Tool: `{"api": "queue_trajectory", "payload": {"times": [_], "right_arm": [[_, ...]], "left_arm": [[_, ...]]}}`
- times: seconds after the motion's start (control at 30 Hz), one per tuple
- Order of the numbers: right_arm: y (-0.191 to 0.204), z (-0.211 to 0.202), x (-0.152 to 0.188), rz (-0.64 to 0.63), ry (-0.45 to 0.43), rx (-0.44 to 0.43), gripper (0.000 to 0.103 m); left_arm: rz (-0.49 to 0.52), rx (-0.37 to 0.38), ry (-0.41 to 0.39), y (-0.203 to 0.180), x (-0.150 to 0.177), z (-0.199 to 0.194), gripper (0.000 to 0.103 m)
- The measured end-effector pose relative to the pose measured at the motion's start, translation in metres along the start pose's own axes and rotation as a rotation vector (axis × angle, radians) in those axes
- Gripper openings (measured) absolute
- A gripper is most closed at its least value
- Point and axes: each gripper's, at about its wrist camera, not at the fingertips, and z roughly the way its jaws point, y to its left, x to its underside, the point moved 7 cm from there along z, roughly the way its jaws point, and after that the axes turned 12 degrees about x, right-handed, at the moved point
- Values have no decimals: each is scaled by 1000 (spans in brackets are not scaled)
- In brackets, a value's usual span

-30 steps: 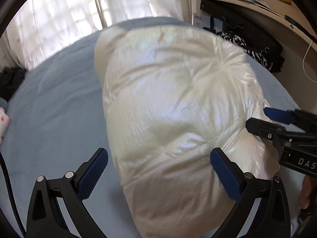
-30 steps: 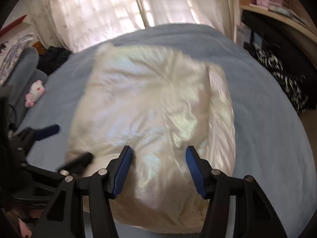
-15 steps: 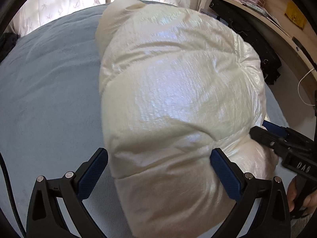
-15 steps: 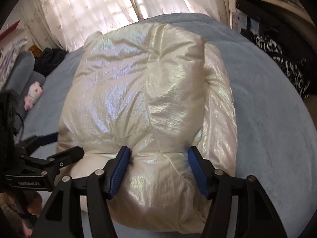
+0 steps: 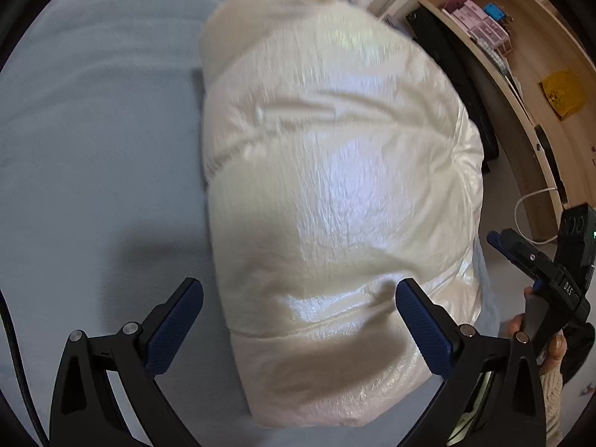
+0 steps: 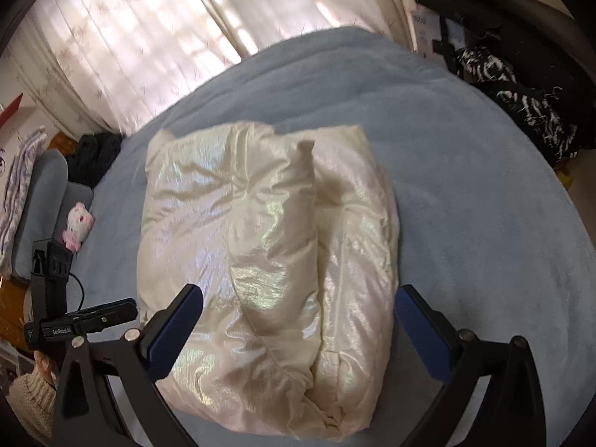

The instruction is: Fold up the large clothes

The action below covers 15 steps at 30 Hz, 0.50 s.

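right wrist view: folded jacket (image 6: pixel 268 246) lies ahead of wide-spread right gripper (image 6: pixel 298 320).

A home bedroom: blue bed (image 6: pixel 465 186), curtains (image 6: pixel 149 37), plush toy (image 6: pixel 77 225).

my right gripper (image 6: pixel 296 329) hangs with its blue-padded jaws spread wide and holding nothing, just over the near edge of a puffy, shiny cream-white quilted jacket (image 6: pixel 260 246). the jacket lies folded into a thick bundle on the pale blue bed cover (image 6: pixel 484 193). my left gripper (image 6: pixel 111 311) sits at the near left, beside the bundle. a small pink plush toy (image 6: pixel 77 226) rests at the left.
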Motion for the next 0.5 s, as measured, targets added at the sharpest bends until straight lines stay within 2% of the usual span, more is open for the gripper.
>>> {"api": "queue_trajectory", "payload": {"times": [0.1,0.23,0.5], "right_arm": [[10,10,3,-46,18,11,103],[9,34,8,-71,64,82,103],[-13,64,17,40,179,-64,103]], "left_arm": [[3,24,26,3,5,15,102],[-5,49,34,7,2,24,103],[-28,104,81,27,-5,39,103]]}}
